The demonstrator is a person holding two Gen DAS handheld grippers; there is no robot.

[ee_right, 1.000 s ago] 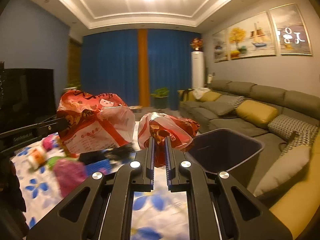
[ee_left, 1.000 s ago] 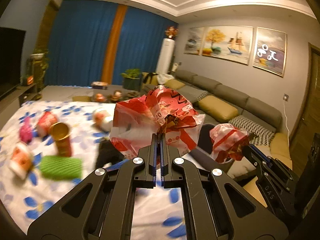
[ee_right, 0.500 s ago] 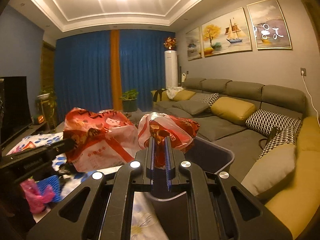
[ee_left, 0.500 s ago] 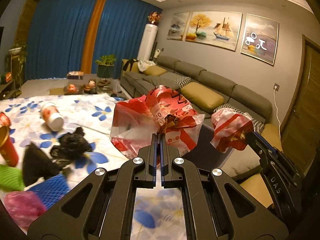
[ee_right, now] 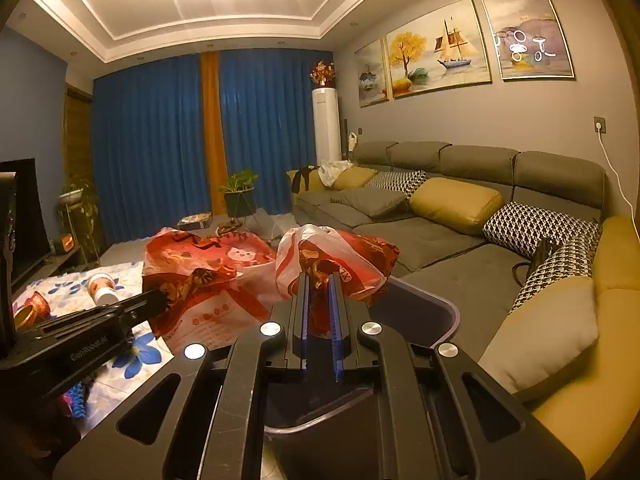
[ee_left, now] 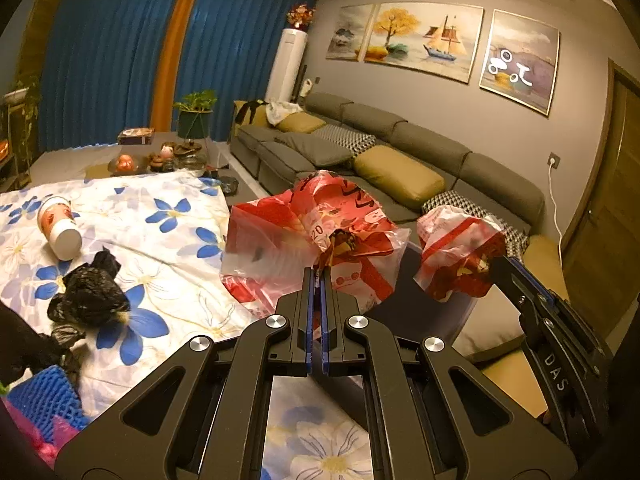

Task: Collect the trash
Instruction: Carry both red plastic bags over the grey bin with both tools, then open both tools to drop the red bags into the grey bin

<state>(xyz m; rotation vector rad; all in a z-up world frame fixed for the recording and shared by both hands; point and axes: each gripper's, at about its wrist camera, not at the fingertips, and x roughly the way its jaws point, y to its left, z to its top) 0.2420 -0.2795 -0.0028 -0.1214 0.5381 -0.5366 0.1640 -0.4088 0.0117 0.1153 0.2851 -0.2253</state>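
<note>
Tongs point(ee_right: 319, 280) carried both bags point(ee_right: 336, 256) over the bin point(ee_right: 436, 316).

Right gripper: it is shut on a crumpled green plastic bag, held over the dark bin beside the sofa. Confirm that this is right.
Not quite: the colour is wrong. The plastic bag in the right gripper is red and white, not green, as the right wrist view shows. The rest holds: the jaws are shut on the crumpled bag, and it hangs over the dark bin beside the sofa.
</note>
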